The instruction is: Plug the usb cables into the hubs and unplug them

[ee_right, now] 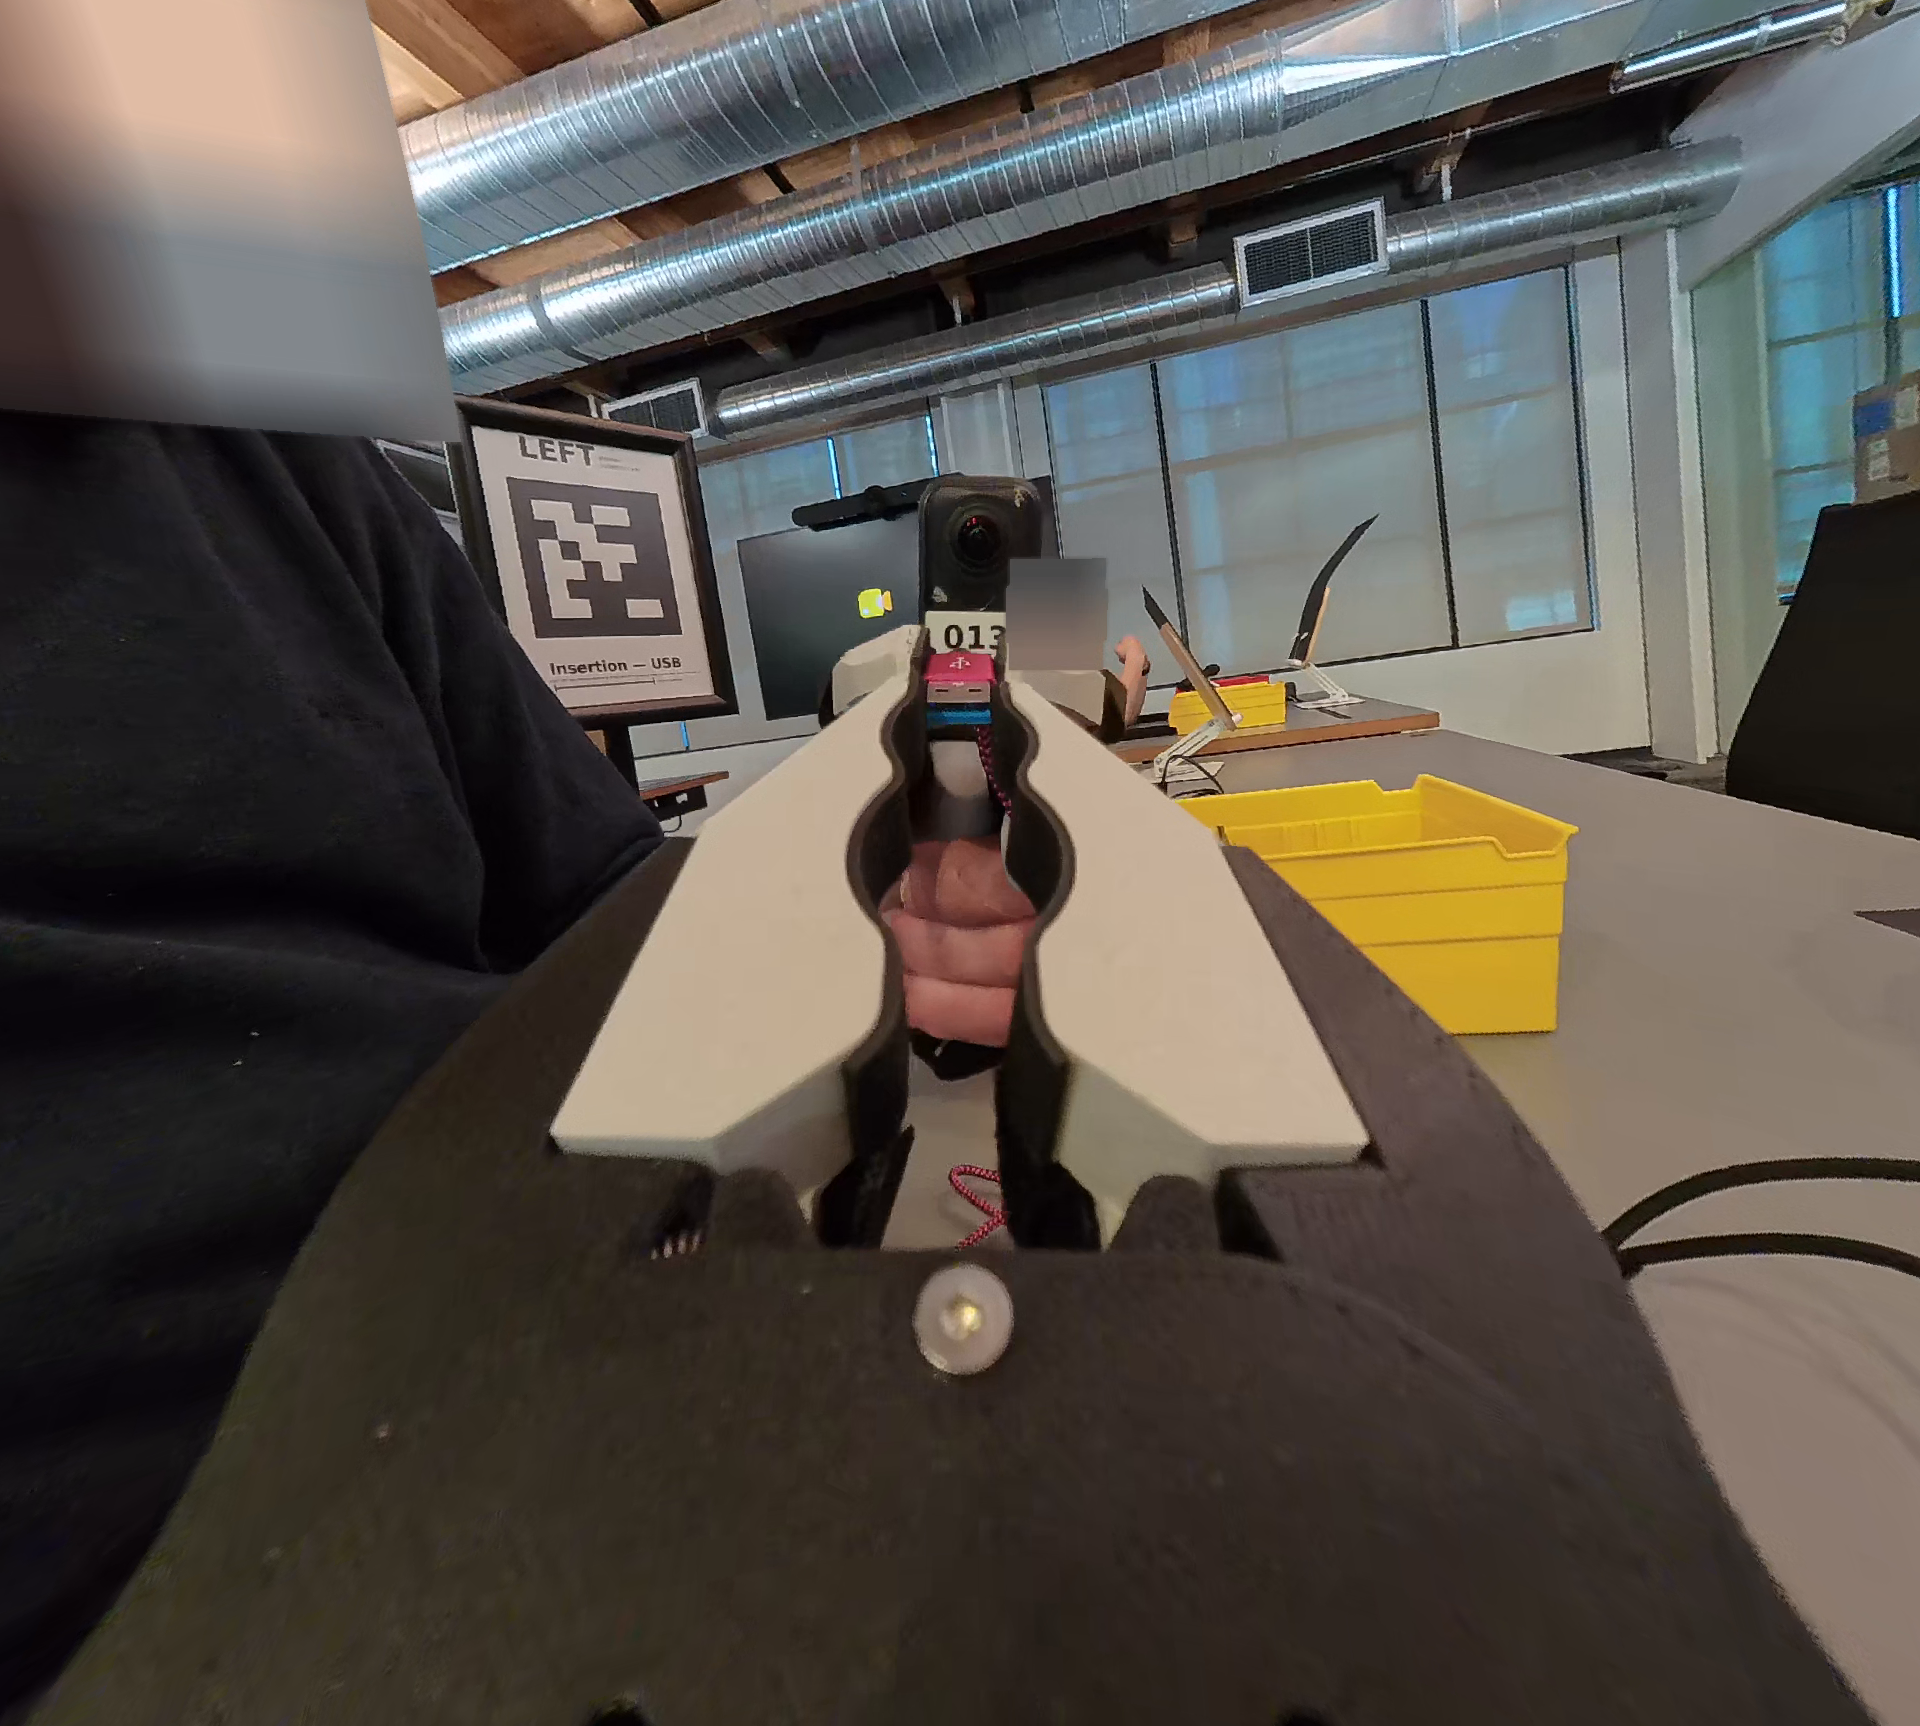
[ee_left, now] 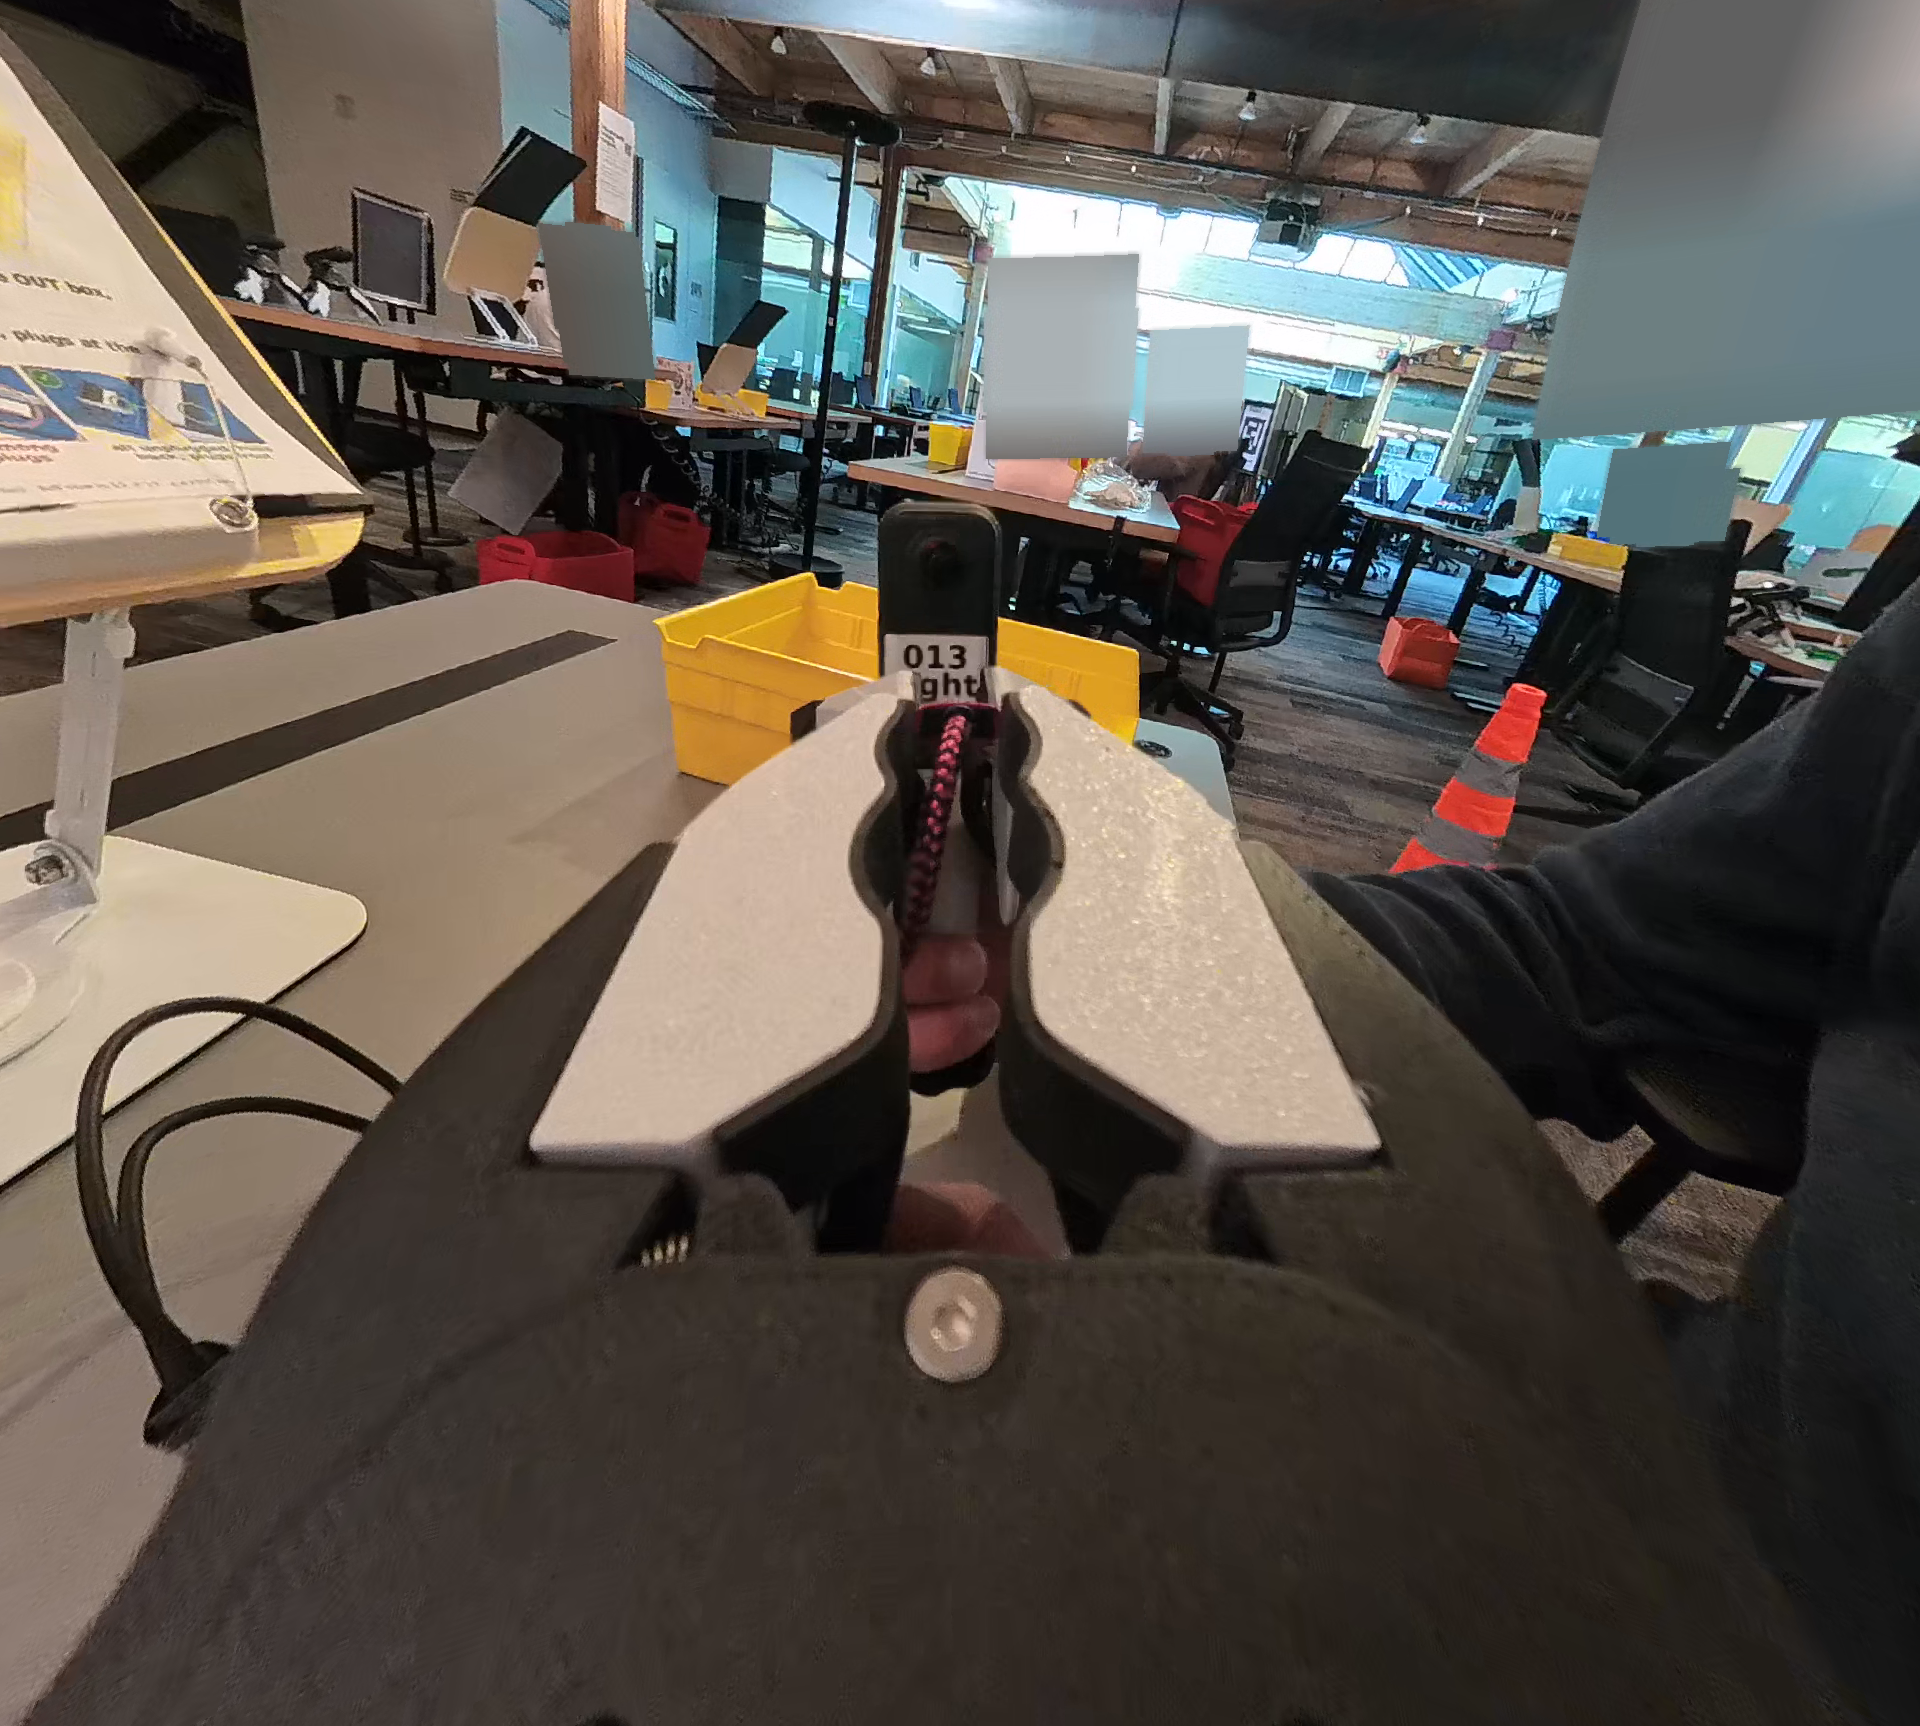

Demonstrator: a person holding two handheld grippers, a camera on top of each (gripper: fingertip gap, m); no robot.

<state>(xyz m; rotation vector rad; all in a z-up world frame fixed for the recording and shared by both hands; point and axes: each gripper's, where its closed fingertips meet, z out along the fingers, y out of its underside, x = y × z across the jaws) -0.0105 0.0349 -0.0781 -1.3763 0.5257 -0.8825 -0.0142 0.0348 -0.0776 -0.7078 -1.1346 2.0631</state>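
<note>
Grey tabletop (ee_left: 395,803) fills the lower left of the left wrist view, with a big open workshop of desks, chairs and exposed ceiling ducts behind it. On the table stand a yellow bin (ee_left: 748,689) and, at the left edge, a tilted instruction board (ee_left: 114,367) on a white stand; black cables (ee_left: 135,1188) loop near the lower left. An orange traffic cone (ee_left: 1475,793) stands on the floor to the right, beside a dark sleeve (ee_left: 1621,980). The left gripper (ee_left: 951,720) has its white fingers (ee_left: 727,928) drawn close together, the tips pinching a pink-and-black braided usb cable (ee_left: 935,824) that runs down through the narrow gap. Straight ahead, facing it tip to tip, is the other gripper with its black camera (ee_left: 940,564), and a hand (ee_left: 945,1001) shows through the gap.

From the right wrist view, the same grey table stretches off to the right with the yellow bin (ee_right: 1434,887) on it and black cables (ee_right: 1766,1209) at the right edge. A dark-clothed torso (ee_right: 260,793) fills the left side, with a framed marker sign (ee_right: 597,564) beyond it and silver ducts overhead. The right gripper (ee_right: 961,700) has its fingers (ee_right: 748,949) closed up at the tips, where a pink usb plug (ee_right: 958,677) with its metal end sits just above a blue-edged part; whether these tips or the opposite gripper's clamp it I cannot tell. The braided cable (ee_right: 982,1203) trails below.
</note>
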